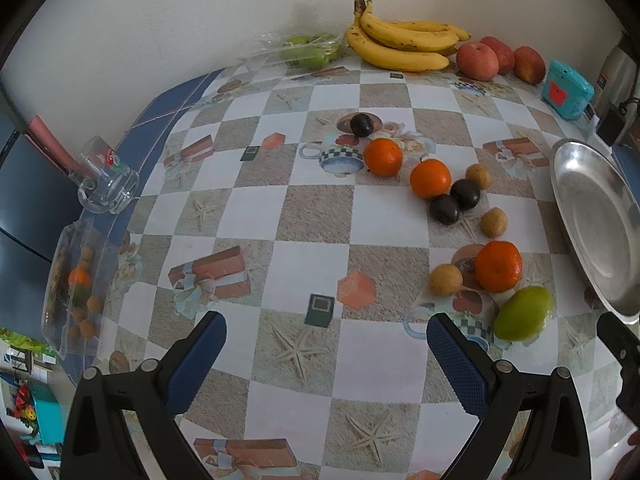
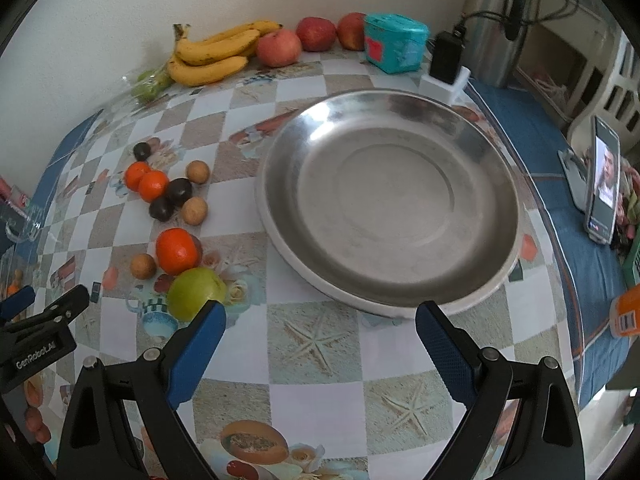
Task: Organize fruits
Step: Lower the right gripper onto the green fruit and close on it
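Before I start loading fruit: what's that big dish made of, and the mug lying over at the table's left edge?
The dish looks like brushed stainless steel: grey and shiny, with soft streaky reflections and a rolled rim. Nothing lies in it. The mug appears to be clear glass, possibly hard plastic: the blue cloth shows straight through it, with a printed red and green mark on its side. It lies tipped on its side.

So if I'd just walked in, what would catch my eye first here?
Probably the big empty steel dish on the checked tablecloth, seen past the open right gripper. To its left lies a scatter of loose fruit: bright oranges, dark plums and a green fruit, just ahead of the open left gripper. Bananas and red apples line the back wall.
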Tool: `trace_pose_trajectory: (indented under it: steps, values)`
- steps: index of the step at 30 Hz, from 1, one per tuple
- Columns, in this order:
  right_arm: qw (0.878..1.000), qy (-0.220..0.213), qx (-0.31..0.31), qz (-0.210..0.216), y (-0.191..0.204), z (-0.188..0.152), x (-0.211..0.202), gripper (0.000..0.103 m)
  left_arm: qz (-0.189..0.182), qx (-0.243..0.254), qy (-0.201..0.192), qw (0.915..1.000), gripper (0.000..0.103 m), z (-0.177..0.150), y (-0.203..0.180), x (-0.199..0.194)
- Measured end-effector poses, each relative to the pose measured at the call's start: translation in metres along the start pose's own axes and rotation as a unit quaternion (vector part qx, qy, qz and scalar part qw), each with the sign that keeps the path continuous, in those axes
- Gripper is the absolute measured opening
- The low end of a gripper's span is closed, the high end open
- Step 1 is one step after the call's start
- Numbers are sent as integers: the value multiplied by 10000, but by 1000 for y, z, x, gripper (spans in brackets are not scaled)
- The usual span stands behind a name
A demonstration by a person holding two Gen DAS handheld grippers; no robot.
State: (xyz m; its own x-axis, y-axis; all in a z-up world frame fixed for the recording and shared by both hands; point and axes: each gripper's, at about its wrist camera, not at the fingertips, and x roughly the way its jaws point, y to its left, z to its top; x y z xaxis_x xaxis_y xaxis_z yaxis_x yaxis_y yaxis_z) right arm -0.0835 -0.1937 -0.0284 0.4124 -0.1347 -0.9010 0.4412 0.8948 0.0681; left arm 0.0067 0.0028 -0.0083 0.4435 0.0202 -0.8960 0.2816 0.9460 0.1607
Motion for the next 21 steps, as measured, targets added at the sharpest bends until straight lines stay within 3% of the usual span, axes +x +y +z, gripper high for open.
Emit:
trace_pose_trajectory:
  steps: [8, 12, 21]
  values:
    - [9972, 151, -319, 661, 37, 12, 11, 96, -244, -501, 267, 9981, 103, 19, 11, 13]
    - [9958, 418, -412, 710, 53, 19, 25, 96, -443, -551, 373, 9968, 103, 30, 5, 18]
    - [9903, 945, -731, 709, 73, 22, 56, 96, -483, -585, 608, 9953, 103, 54, -9, 36]
